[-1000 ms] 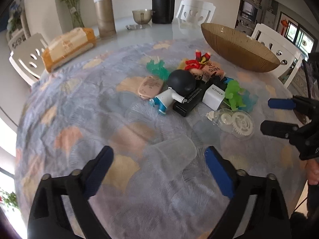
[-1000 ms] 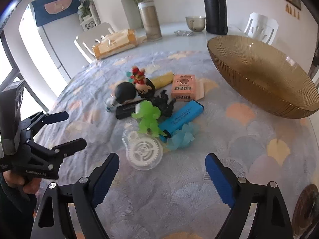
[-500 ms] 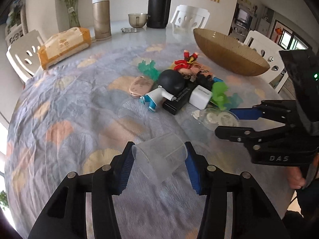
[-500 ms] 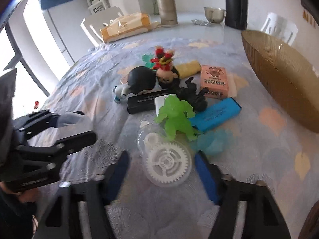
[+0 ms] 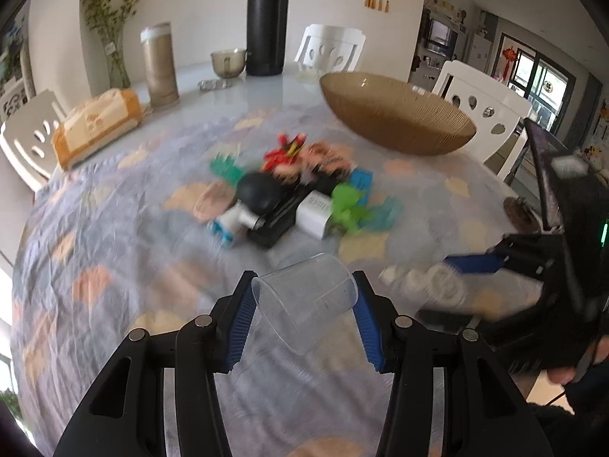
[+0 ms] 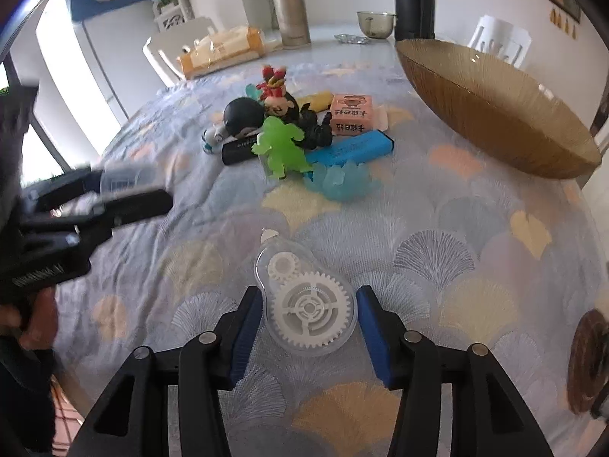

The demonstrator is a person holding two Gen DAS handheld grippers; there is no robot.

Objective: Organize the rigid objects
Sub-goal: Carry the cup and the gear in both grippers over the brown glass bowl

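Left wrist view: our left gripper (image 5: 302, 306), wide open a second ago, now has its jaws clamped on the clear plastic cup (image 5: 304, 304), lifted off the table (image 5: 114, 266) and tipped sideways.

Right wrist view: our right gripper (image 6: 310, 321) has closed in around the clear gear case (image 6: 306, 301), pads touching its sides. It's see-through, white cogs inside.
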